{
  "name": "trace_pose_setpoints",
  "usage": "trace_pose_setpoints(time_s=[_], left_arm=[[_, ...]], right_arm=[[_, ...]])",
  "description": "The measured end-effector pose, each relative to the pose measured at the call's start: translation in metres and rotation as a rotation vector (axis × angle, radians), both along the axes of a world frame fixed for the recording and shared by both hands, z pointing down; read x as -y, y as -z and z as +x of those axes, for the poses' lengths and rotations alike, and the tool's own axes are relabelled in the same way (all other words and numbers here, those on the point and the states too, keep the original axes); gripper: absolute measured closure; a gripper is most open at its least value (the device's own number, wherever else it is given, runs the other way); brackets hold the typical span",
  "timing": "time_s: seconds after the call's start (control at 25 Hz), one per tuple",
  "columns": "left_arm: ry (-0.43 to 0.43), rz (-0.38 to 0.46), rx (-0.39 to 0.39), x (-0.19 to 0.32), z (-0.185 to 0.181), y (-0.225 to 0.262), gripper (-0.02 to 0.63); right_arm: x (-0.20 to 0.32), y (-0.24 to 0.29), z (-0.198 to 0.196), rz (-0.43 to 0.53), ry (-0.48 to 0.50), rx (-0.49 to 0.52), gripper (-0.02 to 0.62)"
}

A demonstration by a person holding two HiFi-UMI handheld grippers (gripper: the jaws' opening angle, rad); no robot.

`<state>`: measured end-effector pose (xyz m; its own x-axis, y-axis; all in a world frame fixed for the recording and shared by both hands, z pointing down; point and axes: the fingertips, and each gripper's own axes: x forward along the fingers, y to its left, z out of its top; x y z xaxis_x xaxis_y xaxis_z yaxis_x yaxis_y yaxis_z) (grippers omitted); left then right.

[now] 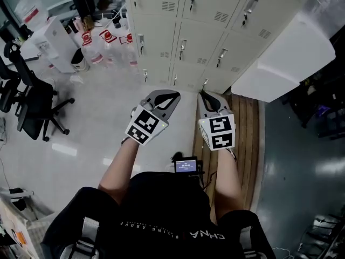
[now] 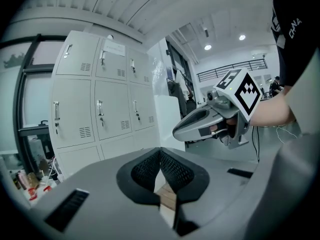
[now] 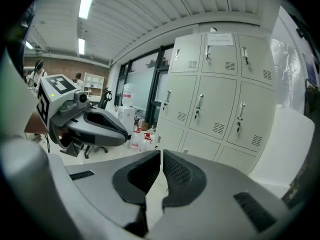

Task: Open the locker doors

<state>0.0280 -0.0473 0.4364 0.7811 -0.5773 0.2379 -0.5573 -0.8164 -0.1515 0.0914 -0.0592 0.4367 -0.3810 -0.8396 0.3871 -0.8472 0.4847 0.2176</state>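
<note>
A bank of pale grey lockers (image 1: 205, 31) stands ahead, every door closed, each with a small metal handle (image 1: 182, 48). My left gripper (image 1: 168, 98) and right gripper (image 1: 207, 95) hover side by side in front of me, well short of the lockers, both shut with nothing between the jaws. In the left gripper view the shut left gripper (image 2: 160, 152) points toward the lockers (image 2: 100, 99), and the right gripper (image 2: 210, 121) shows beside it. In the right gripper view the shut right gripper (image 3: 161, 153) faces the lockers (image 3: 220, 99), with the left gripper (image 3: 90, 121) at the left.
A black office chair (image 1: 32, 99) stands at the left. Water bottles (image 1: 108, 42) and a white appliance (image 1: 56, 42) sit left of the lockers. A large white panel (image 1: 285, 58) leans at the right. A wooden floor strip (image 1: 245, 128) runs below it.
</note>
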Motion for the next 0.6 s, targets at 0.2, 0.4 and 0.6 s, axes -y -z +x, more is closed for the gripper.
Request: trace_pose_setpoints(time_s=[0.2,0.4,0.6], left_arm=[[0.034,-0.002,0.021,0.046,0.037,-0.003,0.588],[0.089,-0.04,0.021,0.077,0.051,-0.008,0.588],[0.176,-0.081,0.031,0.11,0.035,-0.02,0.588]], right_arm=[[0.044,-0.006,0.03,-0.015,0.056,-0.002,0.554],[0.085,-0.009,0.052,-0.032,0.099,0.022,0.555],[0.117,-0.019,0.055,-0.058,0.115,0.062,0.554]])
